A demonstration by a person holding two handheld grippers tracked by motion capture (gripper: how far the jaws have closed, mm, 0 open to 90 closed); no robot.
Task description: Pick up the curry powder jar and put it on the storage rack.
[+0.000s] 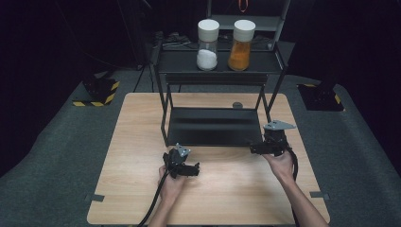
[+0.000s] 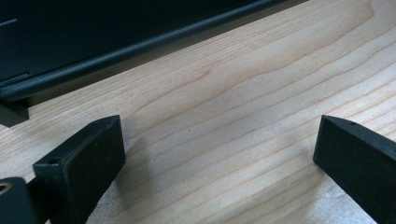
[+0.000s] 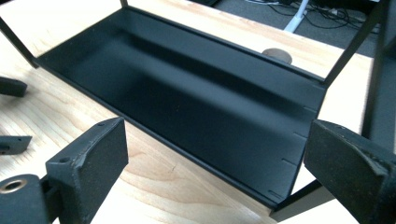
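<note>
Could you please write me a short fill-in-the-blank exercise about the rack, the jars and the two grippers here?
1. The two jars stand on the rack's ____ shelf.
2. The jar with white powder stands to the ____ of the jar with orange powder in the high view.
3. The jaws of the left gripper and the right gripper are ____.

Missing words: top; left; open

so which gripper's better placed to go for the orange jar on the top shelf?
Right, probably. The right gripper sits at the rack's front right corner, on the side where the orange jar stands. The left gripper is lower and further left, nearer the white jar. Both are open and empty.
</note>
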